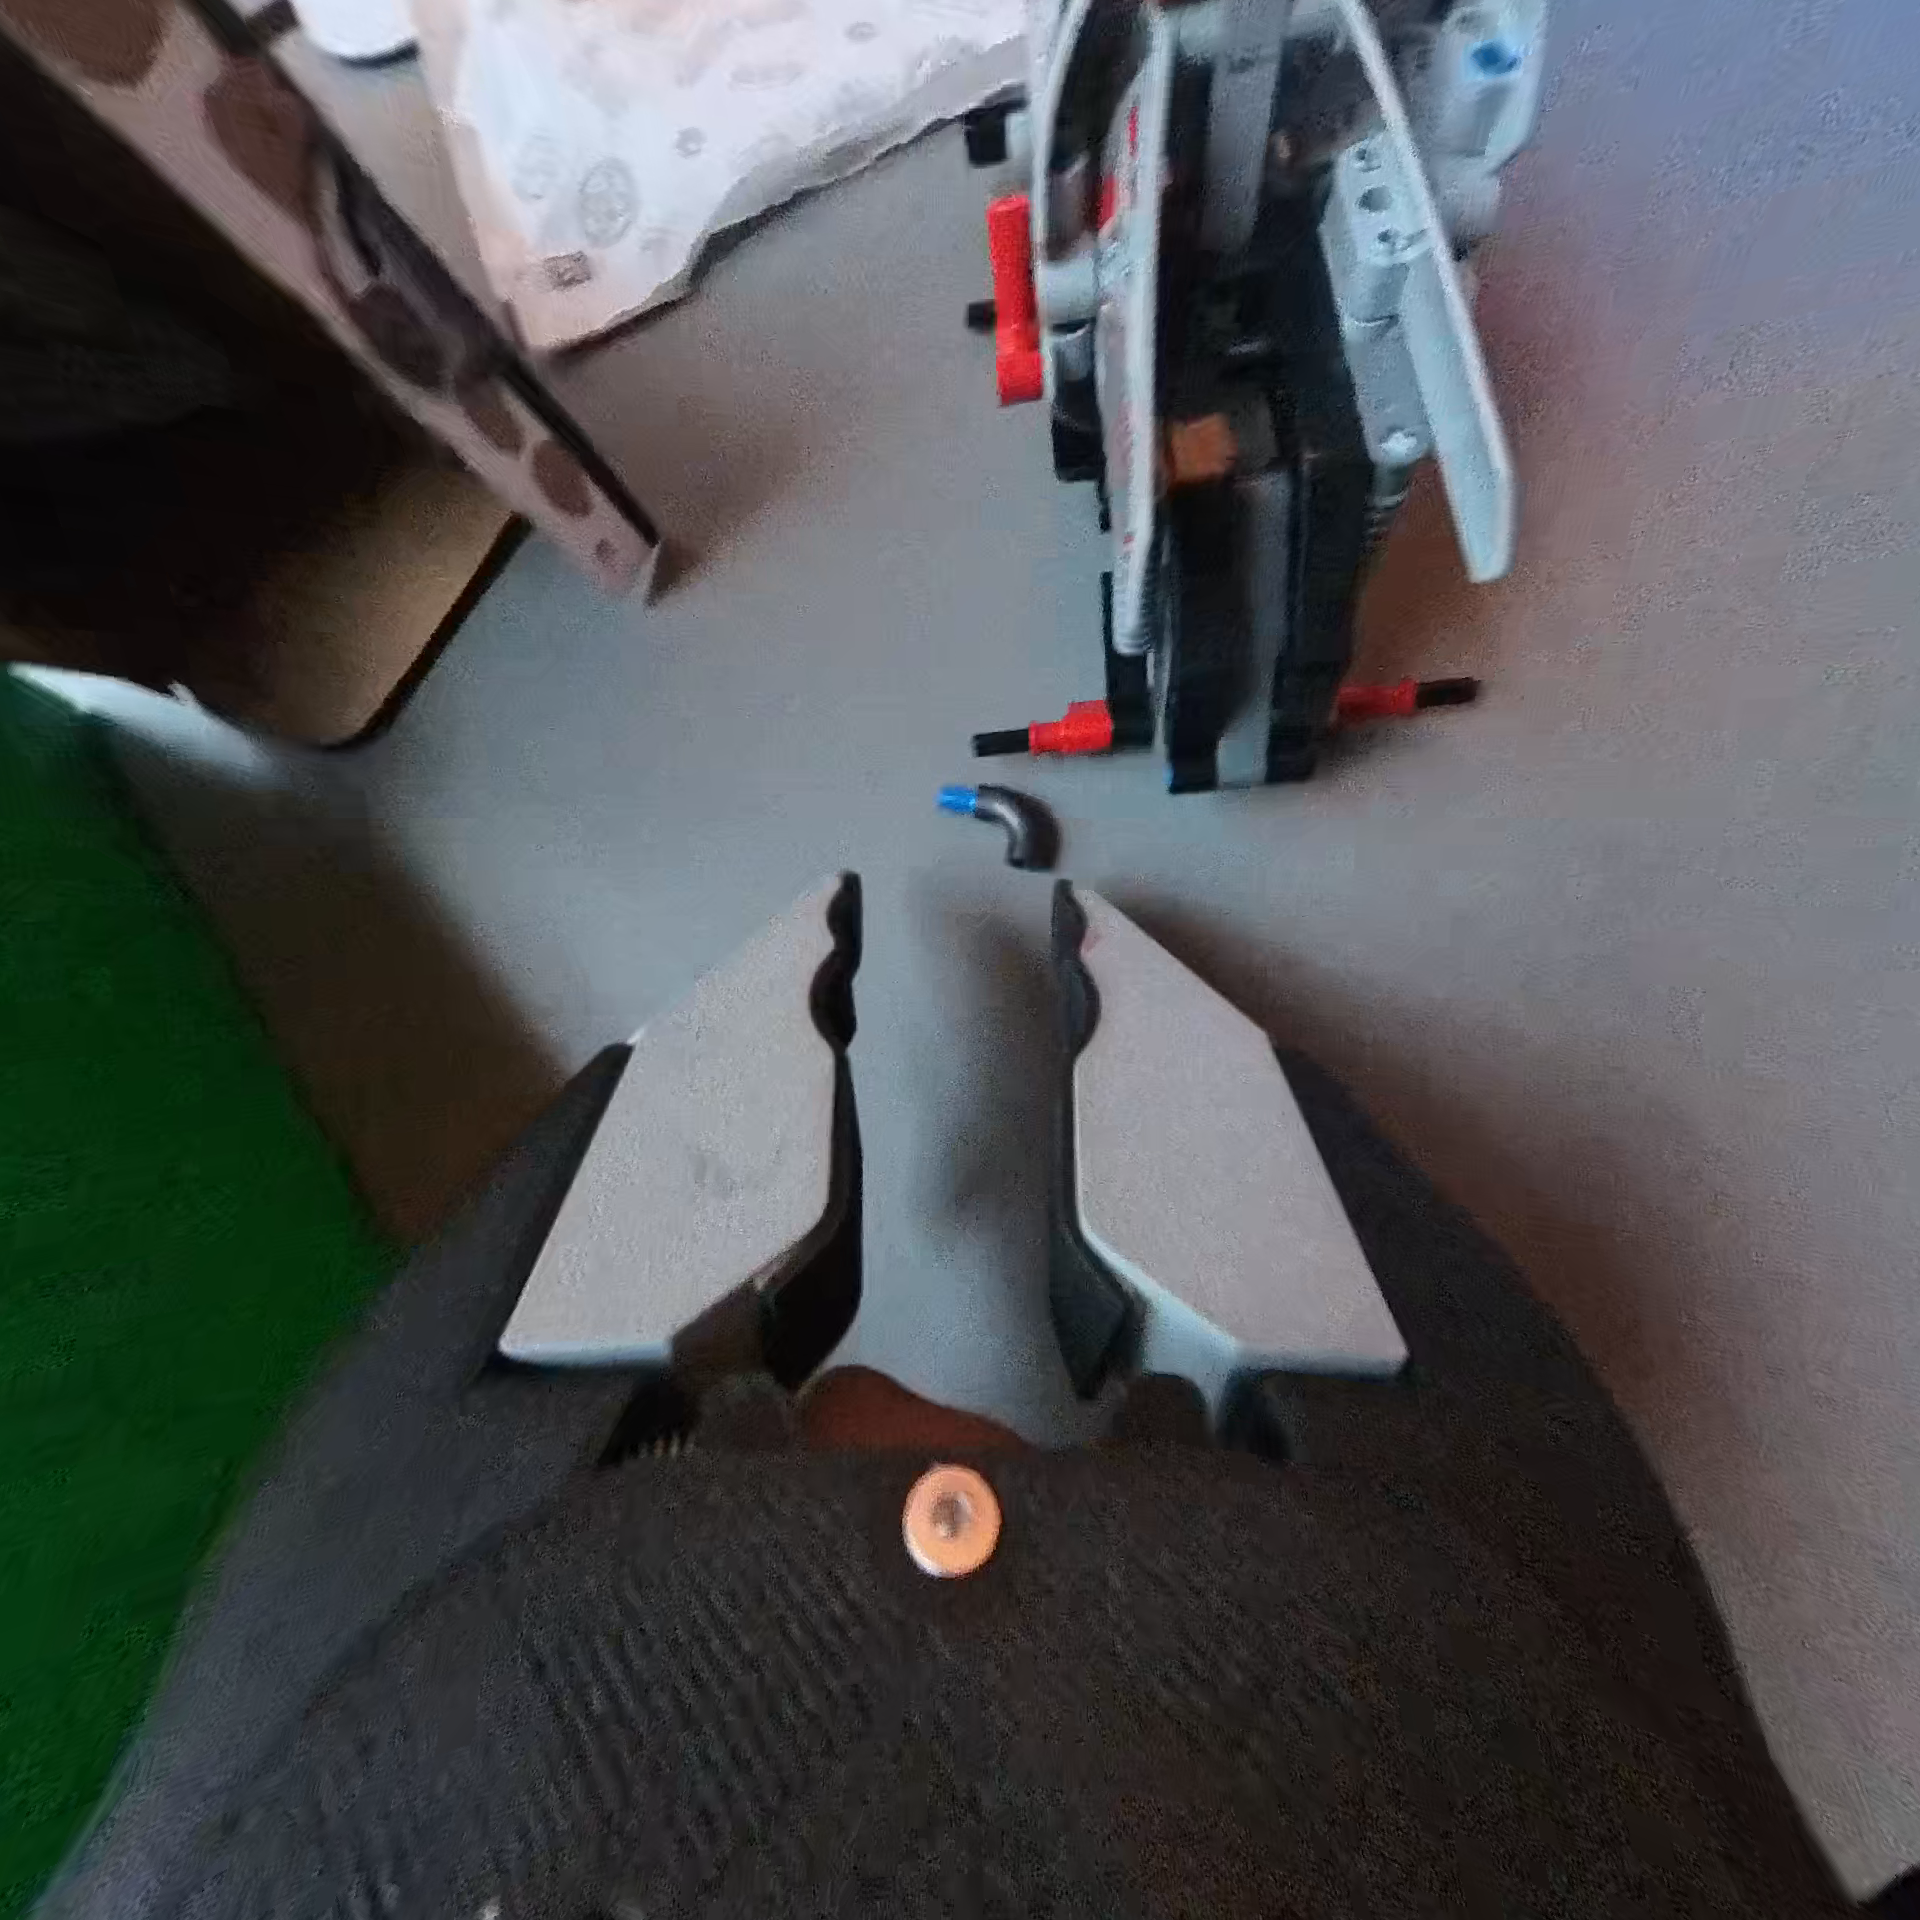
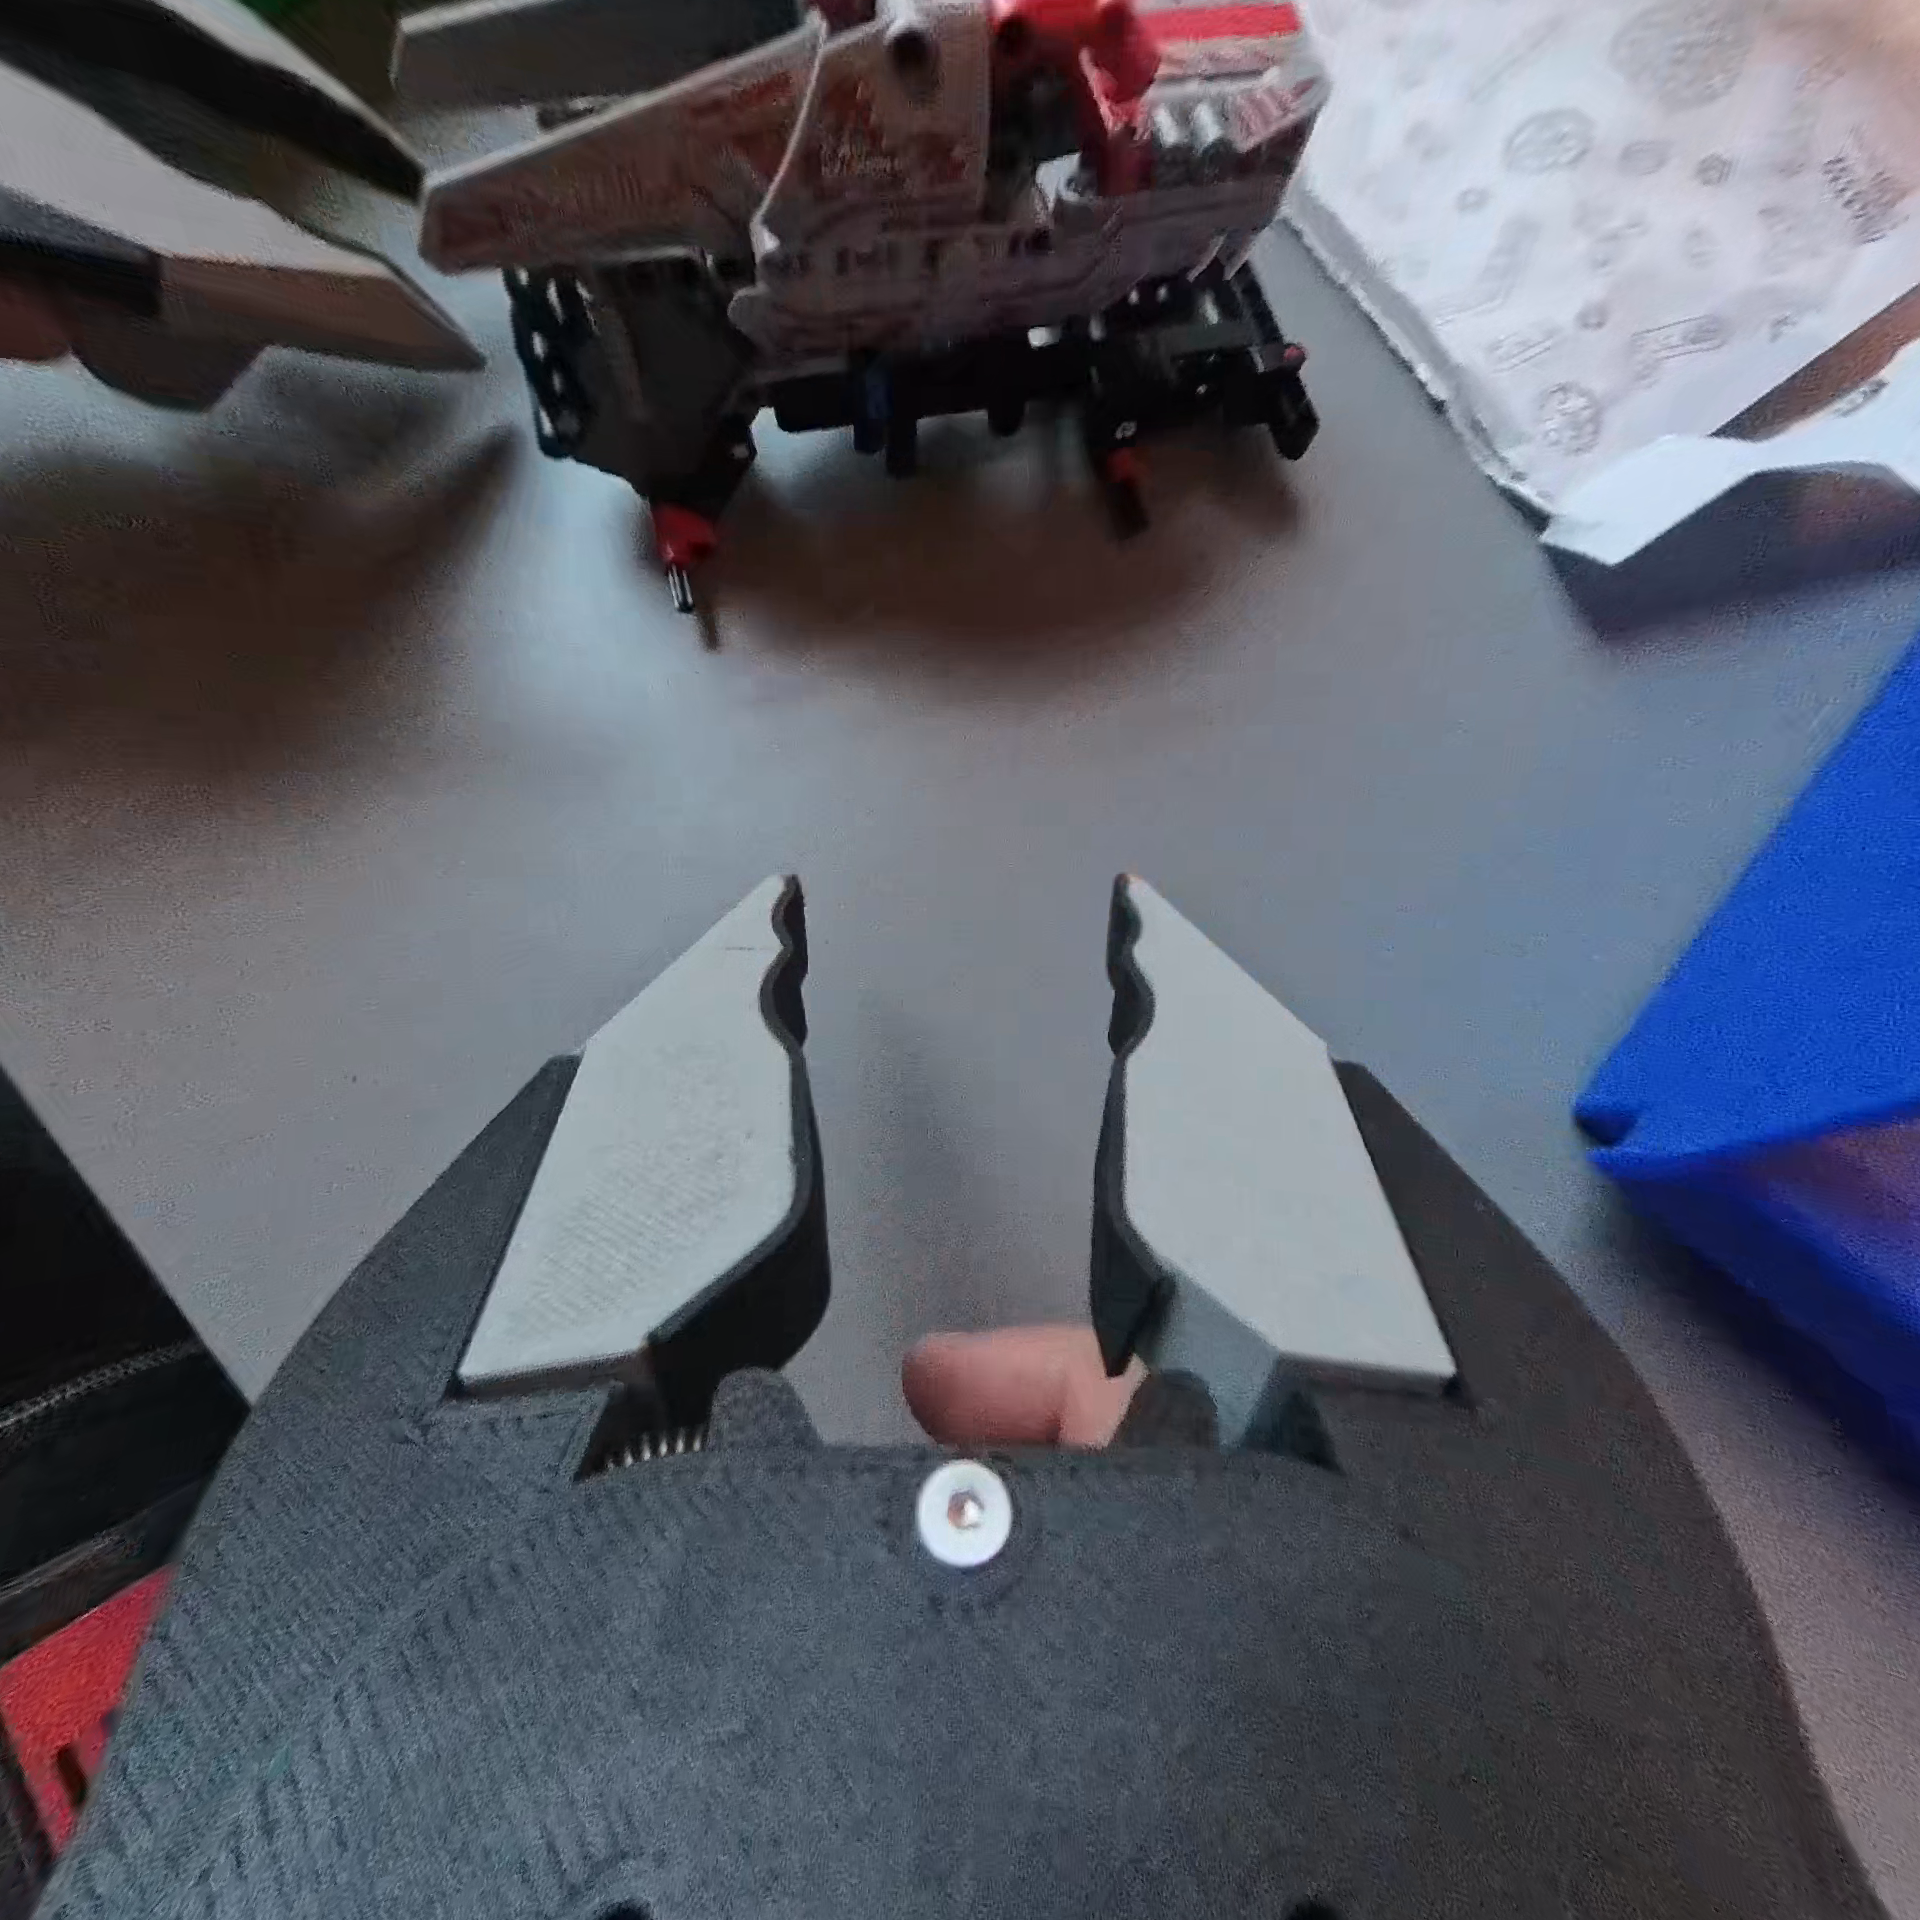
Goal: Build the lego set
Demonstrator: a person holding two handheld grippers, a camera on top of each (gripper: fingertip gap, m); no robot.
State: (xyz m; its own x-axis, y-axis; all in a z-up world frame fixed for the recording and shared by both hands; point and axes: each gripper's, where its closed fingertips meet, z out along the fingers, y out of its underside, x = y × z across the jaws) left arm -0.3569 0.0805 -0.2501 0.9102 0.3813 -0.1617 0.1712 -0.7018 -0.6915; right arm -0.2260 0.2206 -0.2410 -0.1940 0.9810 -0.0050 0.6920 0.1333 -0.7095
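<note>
Closest to the camera in the left wrist view is the left gripper (image 1: 956, 894), with a black body and two grey fingers (image 1: 707, 1174) that have wavy black inner edges. Its fingers are parted with a narrow gap, and nothing is between them; only the grey table (image 1: 1558, 1039) shows in the gap. The tips hang over the table and I cannot tell if they touch it.

Farther, on the right side, the lego model (image 1: 1236, 436) stands on the table, well apart from the fingertips. It is grey and black, with red pins at its near bottom and on its left side. Far left lies a printed paper sheet (image 1: 644, 145), and a brown-spotted box edge (image 1: 436, 343) crosses the left side. A green surface (image 1: 125, 1143) fills the near left. Just beyond the left gripper's tips, between them and the model, lies a small black elbow piece (image 1: 1023, 826) with a blue pin (image 1: 956, 800) in its left end. It touches neither finger.

From the right wrist view, the right gripper (image 2: 956, 894) is released wider than the left one and is empty too. A fingertip of the person (image 2: 997, 1387) shows at its base, behind the fingers. The model (image 2: 894, 260) is far ahead on the table (image 2: 935, 727), with a red pin (image 2: 681, 540) sticking out toward the near side. The left gripper (image 2: 208, 239) enters at the far left, beside the model. A blue block (image 2: 1787, 1018) lies at the right, and the paper (image 2: 1621, 187) at the far right.
</note>
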